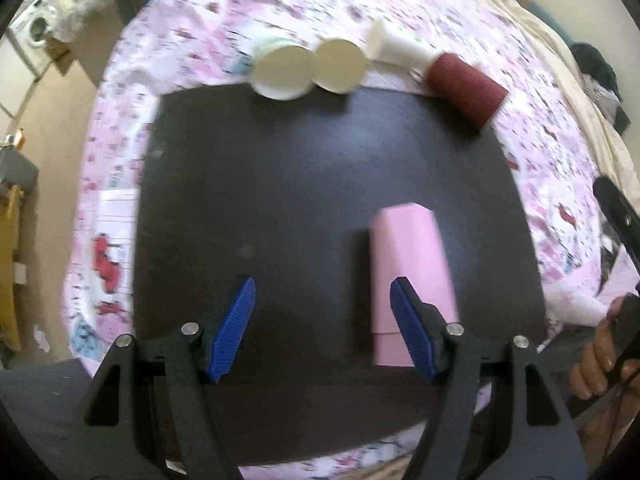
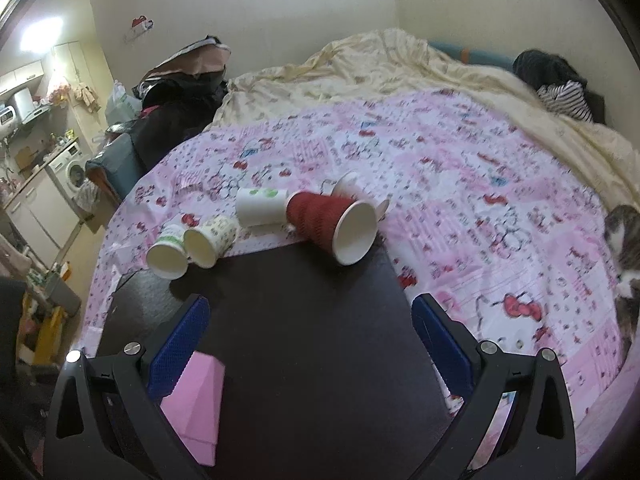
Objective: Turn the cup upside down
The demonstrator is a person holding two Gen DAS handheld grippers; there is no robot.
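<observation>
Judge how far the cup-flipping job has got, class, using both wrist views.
Done: nothing visibly; the pink cup lies on its side on the dark board. In hand: nothing; left gripper and right gripper are open. Left: grasping and upending the cup.

Left gripper (image 1: 322,300) held low, pointing forward and down, jaws spread wide, nothing between blue pads (image 1: 234,330). Right gripper (image 2: 311,322) likewise agape, pads (image 2: 180,346) well apart, gripping nothing, angled more level (seen from its own camera). Right hand (image 1: 604,360) visible at edge of left wrist view, fingers curled round black handle, knuckles outward. Left hand out of sight.
</observation>
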